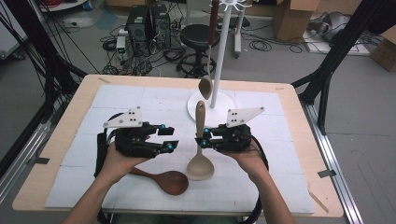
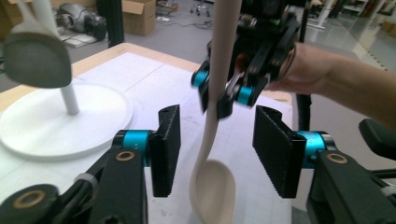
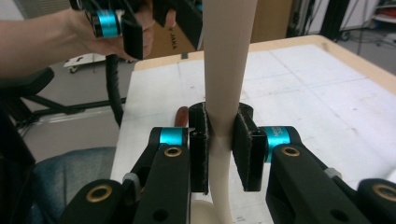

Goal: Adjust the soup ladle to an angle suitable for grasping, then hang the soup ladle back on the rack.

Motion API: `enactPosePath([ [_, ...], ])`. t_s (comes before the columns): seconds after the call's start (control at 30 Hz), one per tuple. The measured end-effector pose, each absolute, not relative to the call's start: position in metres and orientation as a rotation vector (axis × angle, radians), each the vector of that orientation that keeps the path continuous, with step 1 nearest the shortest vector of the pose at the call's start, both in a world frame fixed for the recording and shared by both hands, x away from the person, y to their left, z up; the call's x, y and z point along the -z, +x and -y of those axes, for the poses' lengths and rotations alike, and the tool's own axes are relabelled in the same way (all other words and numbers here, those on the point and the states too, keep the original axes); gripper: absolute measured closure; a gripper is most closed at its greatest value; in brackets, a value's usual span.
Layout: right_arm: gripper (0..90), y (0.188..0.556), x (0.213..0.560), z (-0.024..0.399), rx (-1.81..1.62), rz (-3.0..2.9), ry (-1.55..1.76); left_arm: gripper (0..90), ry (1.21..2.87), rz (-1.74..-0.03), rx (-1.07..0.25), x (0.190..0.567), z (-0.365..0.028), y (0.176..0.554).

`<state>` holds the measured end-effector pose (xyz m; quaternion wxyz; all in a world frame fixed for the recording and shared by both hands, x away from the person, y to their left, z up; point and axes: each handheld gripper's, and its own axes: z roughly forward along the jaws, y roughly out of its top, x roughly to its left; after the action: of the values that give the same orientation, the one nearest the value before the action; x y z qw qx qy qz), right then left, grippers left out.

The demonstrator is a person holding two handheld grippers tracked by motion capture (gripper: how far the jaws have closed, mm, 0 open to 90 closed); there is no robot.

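The pale spoon [image 1: 200, 158] looks smooth, matt plastic. The dark spoon [image 1: 166, 180] is glossy wood. The surface [image 1: 299, 107] has a pale wooden edge.

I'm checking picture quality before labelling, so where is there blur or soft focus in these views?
High view: even light, sharp overall, faint shadow under the pale spoon. Left gripper view: the hanging spoon at top left is blurred, as is the right gripper; own jaws crisp. Right gripper view: the pale handle is soft close up, the left gripper slightly blurred.

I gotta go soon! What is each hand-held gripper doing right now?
Left hand-held gripper: open, holding nothing; the pale spoon hangs between its jaws, untouched.
Right hand-held gripper: closed on the pale spoon's handle.
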<state>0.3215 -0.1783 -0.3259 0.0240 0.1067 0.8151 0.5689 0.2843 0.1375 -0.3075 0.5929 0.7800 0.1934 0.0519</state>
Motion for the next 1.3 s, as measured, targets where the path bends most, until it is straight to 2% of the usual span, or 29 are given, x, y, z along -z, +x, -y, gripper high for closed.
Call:
enactPosePath([
  [0.43, 78.2, 0.334, 0.317, 0.194, -1.752, -2.438, 0.481, 41.1, 1.795, -0.534, -0.183, 0.320, -0.174, 0.277],
  [0.53, 78.2, 0.338, 0.313, 0.196, -1.738, -2.427, 0.490, 35.1, 1.793, -0.567, -0.200, 0.323, -0.182, 0.275],
  [0.8, 78.2, 0.350, 0.307, 0.205, -1.729, -2.378, 0.567, 28.3, 1.787, -0.614, -0.236, 0.333, -0.199, 0.272],
  [1.3, 78.2, 0.375, 0.298, 0.206, -1.699, -2.356, 0.637, 22.1, 1.784, -0.663, -0.281, 0.342, -0.213, 0.272],
])
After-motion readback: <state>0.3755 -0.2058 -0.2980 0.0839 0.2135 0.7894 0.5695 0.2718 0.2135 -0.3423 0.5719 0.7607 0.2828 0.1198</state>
